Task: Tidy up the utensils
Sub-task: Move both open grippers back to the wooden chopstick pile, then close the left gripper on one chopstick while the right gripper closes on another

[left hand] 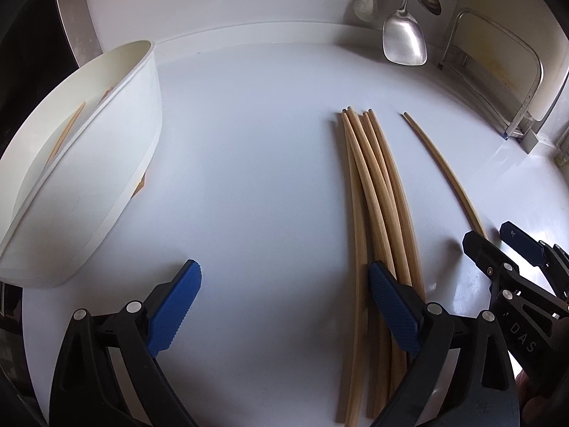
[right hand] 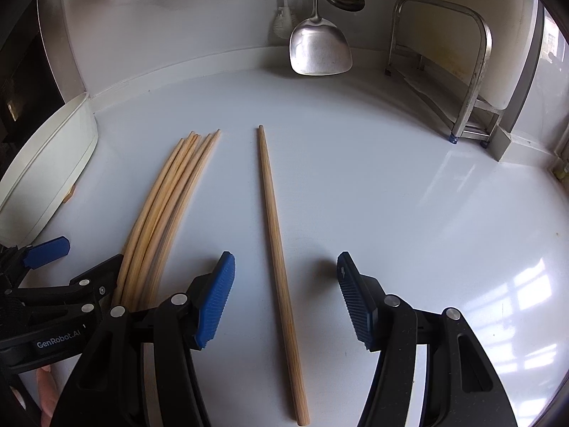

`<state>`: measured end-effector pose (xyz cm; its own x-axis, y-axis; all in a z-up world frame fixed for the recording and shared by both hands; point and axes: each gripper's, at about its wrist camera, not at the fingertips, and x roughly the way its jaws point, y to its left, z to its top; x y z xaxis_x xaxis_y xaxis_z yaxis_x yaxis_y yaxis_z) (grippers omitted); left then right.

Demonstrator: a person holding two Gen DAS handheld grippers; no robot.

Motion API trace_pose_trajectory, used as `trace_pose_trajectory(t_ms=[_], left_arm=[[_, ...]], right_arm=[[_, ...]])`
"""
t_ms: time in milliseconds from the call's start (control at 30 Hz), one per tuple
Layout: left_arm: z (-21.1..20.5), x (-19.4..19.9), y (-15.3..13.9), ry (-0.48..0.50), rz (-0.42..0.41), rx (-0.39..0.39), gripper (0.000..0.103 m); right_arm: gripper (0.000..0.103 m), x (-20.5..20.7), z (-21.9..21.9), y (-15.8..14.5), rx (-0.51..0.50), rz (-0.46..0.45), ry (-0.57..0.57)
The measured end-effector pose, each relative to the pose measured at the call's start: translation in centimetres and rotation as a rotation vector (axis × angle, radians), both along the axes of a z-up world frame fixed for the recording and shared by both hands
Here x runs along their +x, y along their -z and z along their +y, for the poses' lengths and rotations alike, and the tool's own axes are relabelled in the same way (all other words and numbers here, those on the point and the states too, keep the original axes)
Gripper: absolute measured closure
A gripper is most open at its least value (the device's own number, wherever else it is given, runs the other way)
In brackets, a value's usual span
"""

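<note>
One pale wooden chopstick (right hand: 279,267) lies pointing to twelve o'clock between the right gripper's (right hand: 286,299) spread fingers, untouched; left gripper (left hand: 284,306) gapes too.

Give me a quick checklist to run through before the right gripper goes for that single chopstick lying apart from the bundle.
1. Right gripper open: ok, jaws stand wide apart.
2. Single chopstick lined up between the jaws: ok, it runs down the middle.
3. Chopstick apart from the bundle of chopsticks: ok, bare counter between them.
4. Left gripper out of the way: ok, open over the bundle, off to the side.
5. White container ready to receive: ok, top is open, chopsticks already inside.
6. Jaw height above the counter: cannot tell.
</note>
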<state>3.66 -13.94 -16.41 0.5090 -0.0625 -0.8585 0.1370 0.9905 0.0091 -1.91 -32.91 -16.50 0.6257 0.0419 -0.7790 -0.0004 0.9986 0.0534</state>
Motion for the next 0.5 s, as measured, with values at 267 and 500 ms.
trace_pose_trajectory(t_ms=[267,500], left_arm=[[-0.8,-0.3,-0.7,0.032,-0.026,-0.007,0.052],[-0.6,-0.2,-1.1,0.024,-0.010,-0.036,0.096]], right_arm=[[0.068,-0.1,1.0,0.0,-0.047,-0.009,-0.053],[0.097,-0.5,1.6,-0.1,-0.075,-0.008,-0.071]])
